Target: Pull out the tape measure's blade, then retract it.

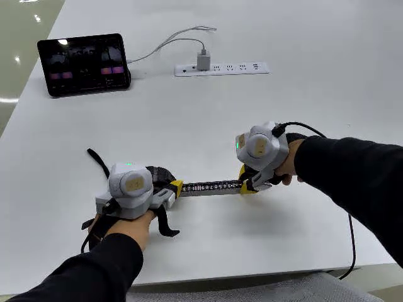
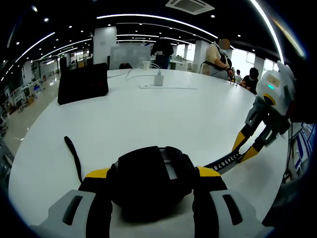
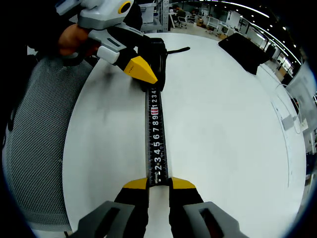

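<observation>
The black tape measure case (image 2: 151, 181) sits clamped between the yellow-tipped jaws of my left gripper (image 1: 169, 189), low on the white table (image 1: 208, 119). Its black numbered blade (image 1: 210, 187) runs out to the right, flat above the table, for a short length. My right gripper (image 1: 247, 185) is shut on the blade's end; in the right gripper view the blade (image 3: 155, 144) leads from my right gripper (image 3: 159, 184) up to the case (image 3: 154, 54). In the left gripper view the right gripper (image 2: 247, 148) holds the blade (image 2: 225, 162) at the right. The case's black wrist strap (image 1: 97, 162) trails on the table.
A black tablet (image 1: 84, 63) stands at the back left of the table. A white power strip (image 1: 221, 68) with a plugged charger and cable lies at the back centre. The table's near edge (image 1: 252, 270) runs just below the grippers. People stand far off beyond the table.
</observation>
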